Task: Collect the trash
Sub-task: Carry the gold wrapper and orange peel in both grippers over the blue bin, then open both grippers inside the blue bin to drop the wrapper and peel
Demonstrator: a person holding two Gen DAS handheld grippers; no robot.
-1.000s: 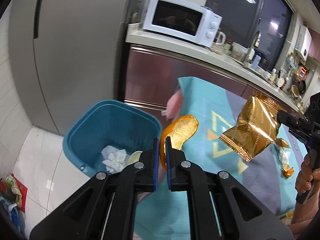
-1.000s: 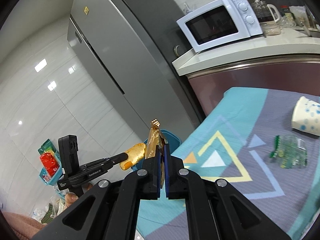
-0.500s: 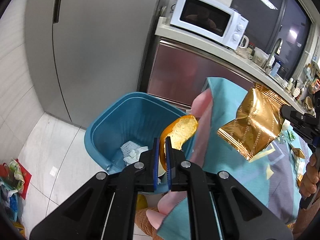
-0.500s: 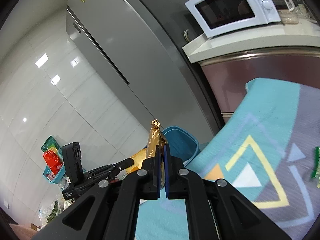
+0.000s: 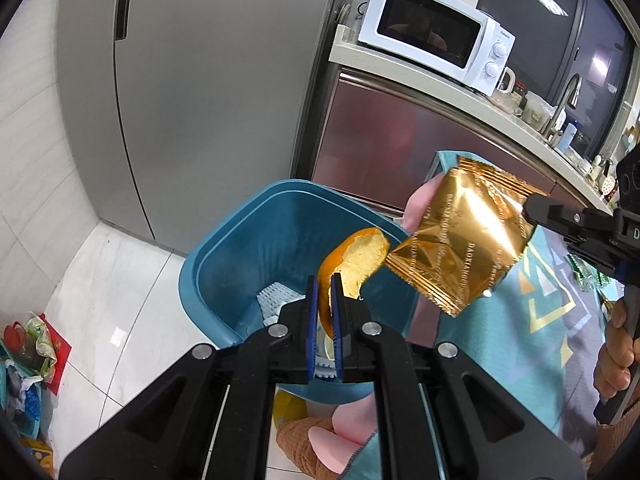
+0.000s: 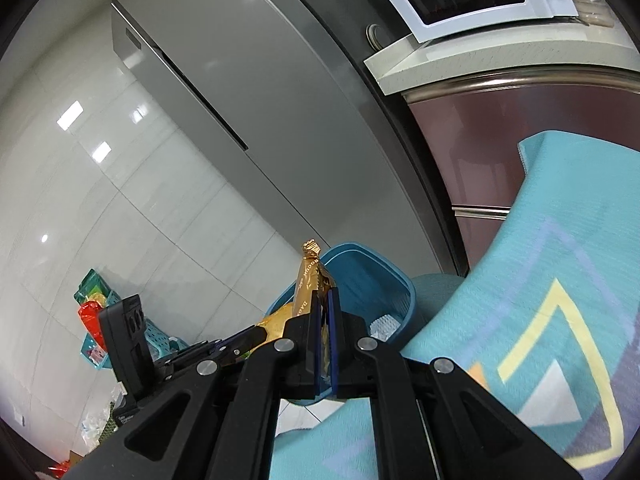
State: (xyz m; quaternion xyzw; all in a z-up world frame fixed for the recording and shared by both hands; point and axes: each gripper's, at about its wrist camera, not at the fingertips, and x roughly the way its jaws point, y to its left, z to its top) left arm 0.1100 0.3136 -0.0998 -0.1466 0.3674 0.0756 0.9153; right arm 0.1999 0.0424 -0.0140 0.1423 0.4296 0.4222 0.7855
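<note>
Left claw (image 5: 325, 292) pinches an orange peel (image 5: 352, 260) above the blue bin (image 5: 224, 256). Right claw (image 6: 325, 312) grips a gold wrapper (image 6: 309, 280) beside it.

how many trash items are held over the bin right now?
2: an orange peel in the left tool, and a gold wrapper in the right tool. More trash lies inside the blue bin, partly hidden.

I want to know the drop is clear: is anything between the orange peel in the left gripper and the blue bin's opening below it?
Nothing: in the left wrist view the orange peel hangs over the blue bin, with only the bin's inside behind it.
</note>
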